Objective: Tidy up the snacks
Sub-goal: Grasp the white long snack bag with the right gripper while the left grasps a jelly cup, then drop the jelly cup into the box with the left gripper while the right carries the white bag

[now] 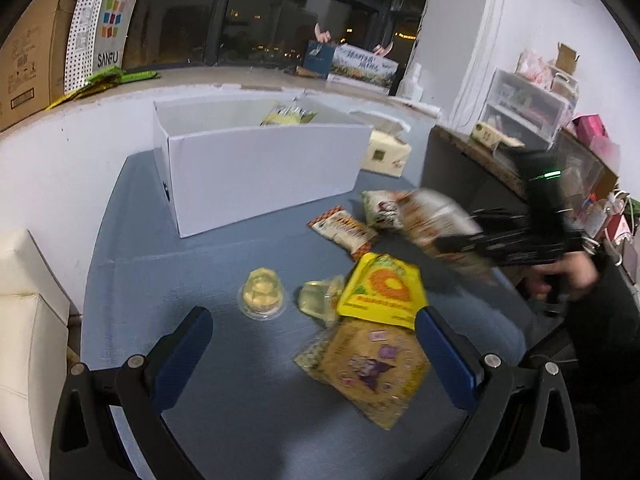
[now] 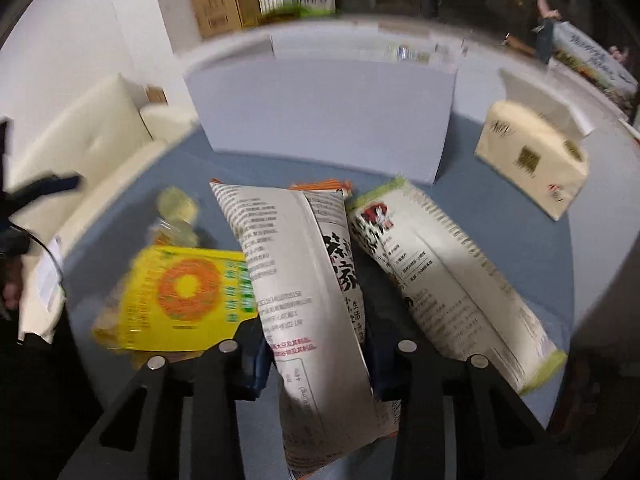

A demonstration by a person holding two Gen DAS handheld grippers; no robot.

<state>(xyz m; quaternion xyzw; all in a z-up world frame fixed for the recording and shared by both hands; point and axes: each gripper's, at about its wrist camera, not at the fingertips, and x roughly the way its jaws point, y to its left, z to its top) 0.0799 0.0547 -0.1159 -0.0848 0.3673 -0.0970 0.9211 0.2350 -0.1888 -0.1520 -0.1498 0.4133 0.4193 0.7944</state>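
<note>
My right gripper (image 2: 316, 360) is shut on a long white snack bag (image 2: 304, 280) with black and red print. It holds the bag tilted above the blue table (image 2: 500, 216). In the left wrist view that bag (image 1: 436, 220) is blurred, with the right gripper (image 1: 452, 242) clamped on it. My left gripper (image 1: 316, 340) stands open low over the table. Ahead of its fingers lie a jelly cup (image 1: 262, 294), a yellow packet (image 1: 382, 290) and a tan packet (image 1: 372, 368). The white box (image 1: 256, 168) at the back holds one yellowish packet (image 1: 286, 114).
A green-edged white bag (image 2: 440, 272) and an orange packet (image 1: 344, 230) lie before the box. A tissue pack (image 2: 532, 156) stands at the back right. A cream sofa (image 1: 24, 300) is to the left and a cluttered desk (image 1: 500, 152) to the right. A person's hand (image 1: 572, 276) holds the right gripper.
</note>
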